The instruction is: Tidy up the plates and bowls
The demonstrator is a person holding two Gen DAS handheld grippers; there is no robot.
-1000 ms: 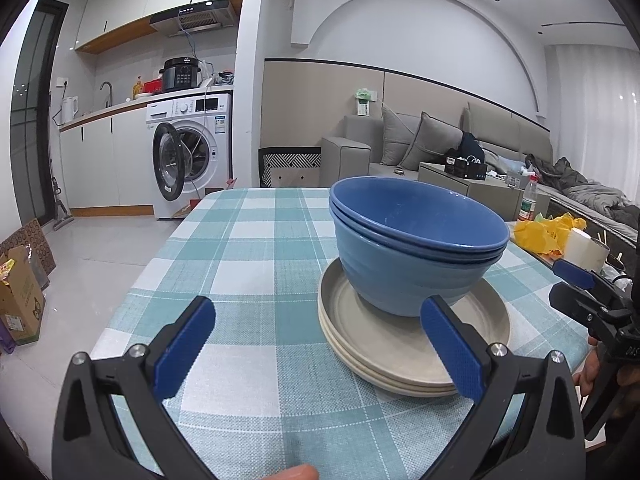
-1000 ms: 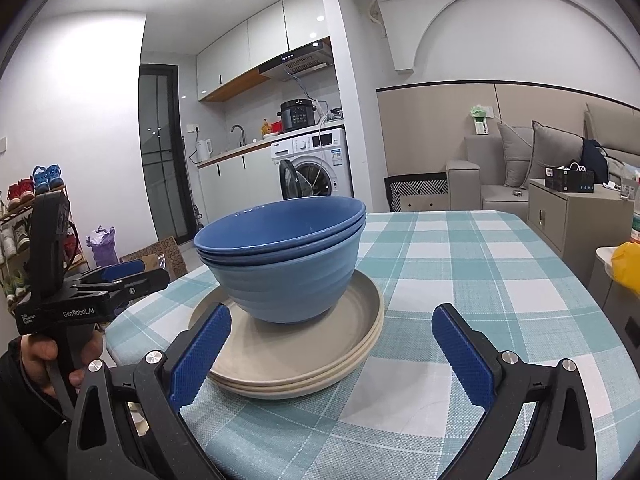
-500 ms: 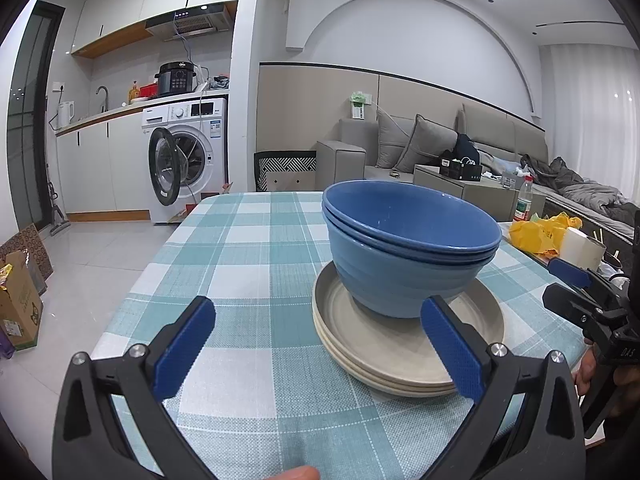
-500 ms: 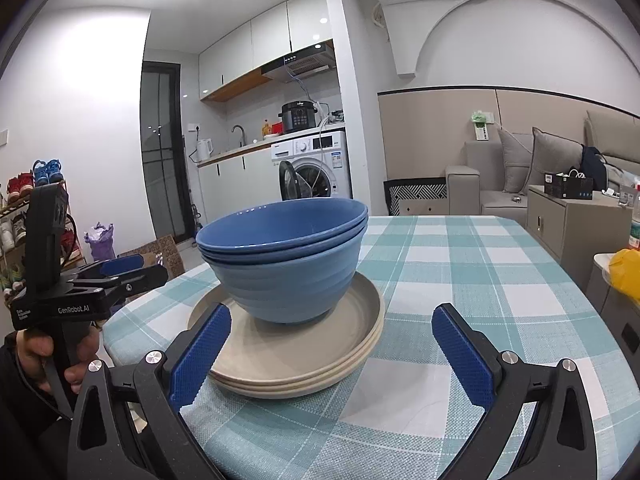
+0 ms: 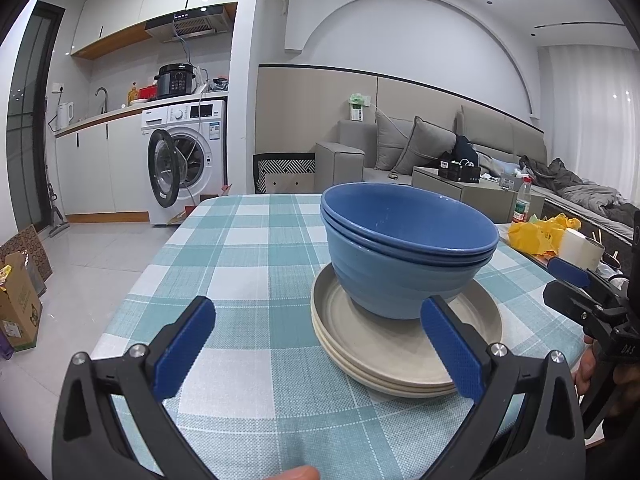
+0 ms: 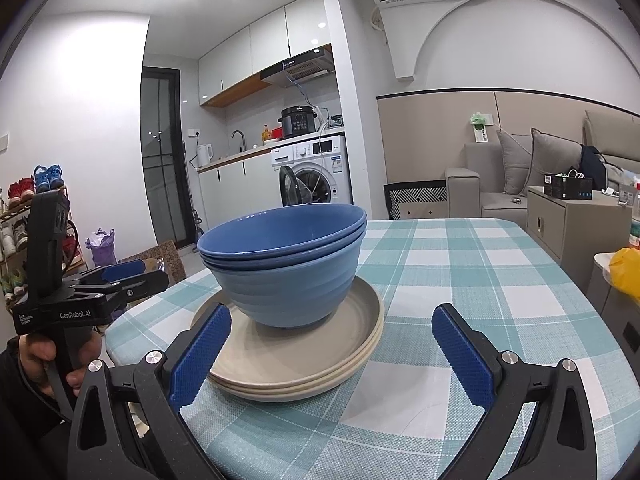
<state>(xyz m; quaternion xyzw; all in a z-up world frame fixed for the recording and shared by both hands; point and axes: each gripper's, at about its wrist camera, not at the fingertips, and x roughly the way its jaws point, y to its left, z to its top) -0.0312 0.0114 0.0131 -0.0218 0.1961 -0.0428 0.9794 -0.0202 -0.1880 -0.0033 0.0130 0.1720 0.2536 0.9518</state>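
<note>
blue bowls point(image 5: 408, 248); beige plates point(image 5: 384, 348); teal-white checked tablecloth point(image 5: 248, 264); blue pads point(image 6: 200, 356), black hand-held gripper frames.

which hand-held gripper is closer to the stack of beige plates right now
Right, narrowly. The right hand-held gripper has one blue finger overlapping the rim of the stacked beige plates, open. The left hand-held gripper points mostly at the checked tablecloth beside them, open.

left wrist cam low over the bench point(image 5: 248, 264), facing the sofa side, right wrist cam facing the kitchen, both close on the same bowls point(image 5: 404, 248) point(image 6: 288, 264) and plates point(image 5: 400, 356) point(image 6: 296, 364)
</note>
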